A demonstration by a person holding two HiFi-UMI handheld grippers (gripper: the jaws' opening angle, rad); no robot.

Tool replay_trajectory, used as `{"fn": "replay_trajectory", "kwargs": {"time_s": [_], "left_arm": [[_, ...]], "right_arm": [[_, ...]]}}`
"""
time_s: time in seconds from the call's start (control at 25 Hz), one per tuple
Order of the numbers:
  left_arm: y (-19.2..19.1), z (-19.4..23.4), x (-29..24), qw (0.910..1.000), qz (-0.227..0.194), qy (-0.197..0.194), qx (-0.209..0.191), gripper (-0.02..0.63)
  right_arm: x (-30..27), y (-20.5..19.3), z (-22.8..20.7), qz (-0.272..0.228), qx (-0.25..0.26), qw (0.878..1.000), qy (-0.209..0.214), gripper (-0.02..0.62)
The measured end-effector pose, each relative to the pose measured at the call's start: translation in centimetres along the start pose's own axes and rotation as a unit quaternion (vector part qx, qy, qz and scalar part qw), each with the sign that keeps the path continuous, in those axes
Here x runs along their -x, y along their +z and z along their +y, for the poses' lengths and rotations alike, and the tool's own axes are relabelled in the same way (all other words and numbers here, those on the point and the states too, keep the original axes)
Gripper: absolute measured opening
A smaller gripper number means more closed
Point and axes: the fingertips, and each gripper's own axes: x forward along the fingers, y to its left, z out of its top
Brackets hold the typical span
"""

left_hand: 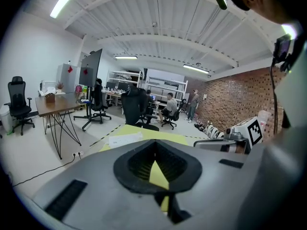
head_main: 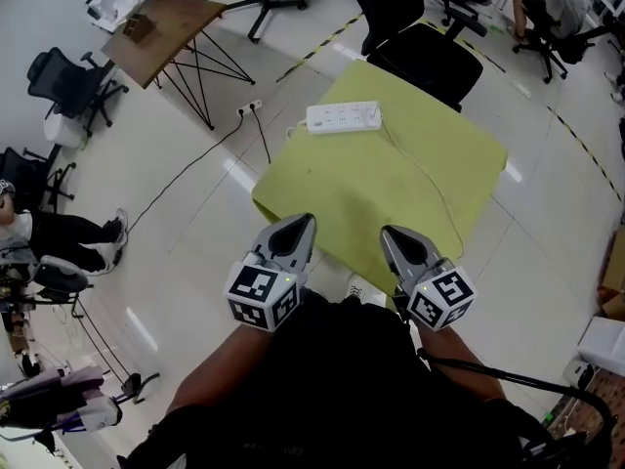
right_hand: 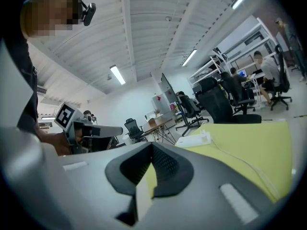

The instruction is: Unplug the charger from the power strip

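A white power strip (head_main: 342, 117) lies near the far edge of a yellow-green table (head_main: 342, 189). The charger (head_main: 375, 115) sits at the strip's right end, and its thin white cable (head_main: 430, 189) runs back across the tabletop toward me. My left gripper (head_main: 304, 221) and right gripper (head_main: 389, 232) hover side by side over the near edge, both shut and empty, well short of the strip. The left gripper view has the strip (left_hand: 125, 139) beyond its closed tips (left_hand: 154, 143). In the right gripper view the strip (right_hand: 194, 139) and cable (right_hand: 240, 161) lie ahead of the closed tips (right_hand: 151, 145).
A black office chair (head_main: 430, 55) stands against the table's far side. On the floor to the left are a socket block with a black cable (head_main: 249, 108) and a wooden trestle table (head_main: 161, 29). Seated people and more chairs sit around the room's edges. A white object (head_main: 366, 289) lies under the near edge.
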Motion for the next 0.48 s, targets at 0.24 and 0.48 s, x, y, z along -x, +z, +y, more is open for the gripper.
{"fn": "replay_trajectory", "kwargs": {"time_s": [0.24,0.48], "left_arm": [[1.2,1.2,-2.2,0.9999,0.010,-0.006,-0.006,0.006],[0.4,2.9,-4.9,0.9990,0.022,-0.039,-0.001,0.006]], "right_arm": [[-0.9,0.5,-2.0,-0.006,-0.016,1.000,-0.017,0.002],[-2.9,0.8,-3.5,-0.009,-0.005,0.999,-0.044,0.002]]}}
